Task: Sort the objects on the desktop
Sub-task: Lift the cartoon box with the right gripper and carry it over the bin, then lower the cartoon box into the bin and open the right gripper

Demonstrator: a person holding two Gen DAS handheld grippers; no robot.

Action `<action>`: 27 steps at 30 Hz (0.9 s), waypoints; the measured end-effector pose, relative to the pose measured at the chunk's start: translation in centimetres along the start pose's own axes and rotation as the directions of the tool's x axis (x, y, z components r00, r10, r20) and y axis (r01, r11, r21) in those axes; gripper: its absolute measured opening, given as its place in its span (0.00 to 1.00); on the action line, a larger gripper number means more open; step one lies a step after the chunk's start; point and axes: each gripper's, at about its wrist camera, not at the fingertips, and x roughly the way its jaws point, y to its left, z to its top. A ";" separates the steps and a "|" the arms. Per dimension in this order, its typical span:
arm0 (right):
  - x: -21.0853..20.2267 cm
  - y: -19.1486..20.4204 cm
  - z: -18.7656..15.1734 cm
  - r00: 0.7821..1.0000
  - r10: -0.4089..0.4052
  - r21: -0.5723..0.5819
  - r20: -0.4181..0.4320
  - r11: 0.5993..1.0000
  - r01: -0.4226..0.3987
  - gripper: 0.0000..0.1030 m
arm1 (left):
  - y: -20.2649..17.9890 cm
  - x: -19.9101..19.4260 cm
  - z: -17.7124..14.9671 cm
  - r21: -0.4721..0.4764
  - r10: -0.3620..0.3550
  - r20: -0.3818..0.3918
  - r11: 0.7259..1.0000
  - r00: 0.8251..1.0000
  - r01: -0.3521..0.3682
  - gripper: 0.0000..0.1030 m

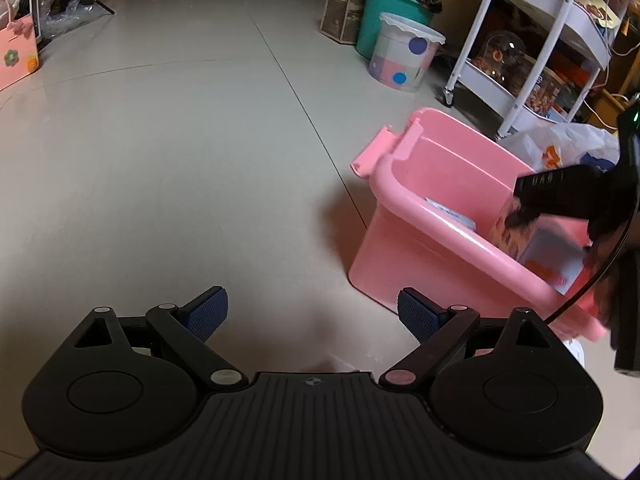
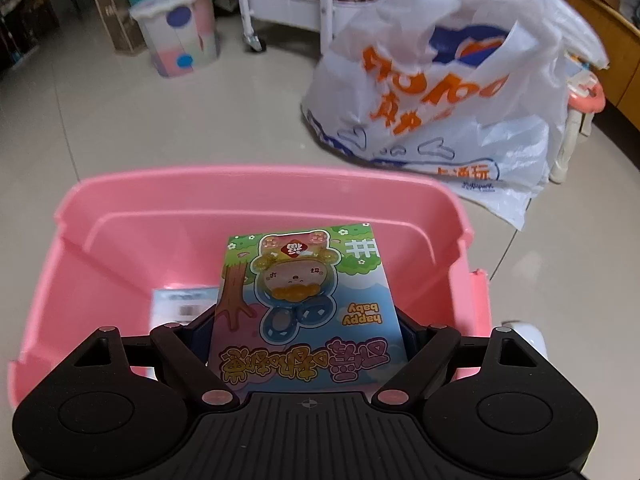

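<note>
Card (image 2: 308,304) is sitting clamped between the right gripper (image 2: 308,330) jaws, long axis running forward and down into the pink bin (image 2: 264,184), above a packet (image 2: 180,304). Left gripper (image 1: 312,312) is hovering beside the bin, jaws apart, empty.

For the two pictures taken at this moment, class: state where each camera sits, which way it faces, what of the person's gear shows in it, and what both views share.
Left wrist: on the left gripper, looking forward and down over bare floor; its own open fingers show, with the right gripper reaching into the pink bin at right.
Right wrist: on the right gripper, looking down into the pink bin; its fingers grip the card pack.
Shared: the bin, the card pack, the white plastic bag, the spotted bucket.
</note>
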 end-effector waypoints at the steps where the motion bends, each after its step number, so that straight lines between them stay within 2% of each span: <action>1: 0.6 -0.1 0.0 1.000 -0.003 0.001 -0.013 1.000 0.003 0.78 | 0.0 0.2 0.1 0.001 0.001 -0.002 1.000 1.000 -0.001 0.91; 10: 3.0 2.9 -0.1 0.994 -0.100 -0.182 -0.035 0.979 0.092 0.77 | 0.3 1.6 -0.2 0.017 0.014 -0.004 1.000 1.000 -0.014 0.91; 14: 3.4 3.7 -0.2 0.993 -0.108 -0.205 -0.057 0.974 0.094 0.77 | 0.4 2.0 -0.2 0.015 0.018 -0.015 1.000 1.000 -0.018 0.91; 23: 4.7 4.2 0.9 0.990 -0.042 -0.191 -0.136 0.981 0.016 0.77 | 0.7 2.3 0.0 0.035 0.027 -0.017 0.999 1.000 -0.026 0.91; 27: 5.2 3.4 1.5 0.984 0.020 -0.109 -0.179 0.993 -0.040 0.77 | 0.9 2.4 0.0 0.035 0.035 -0.020 0.999 0.999 -0.034 0.91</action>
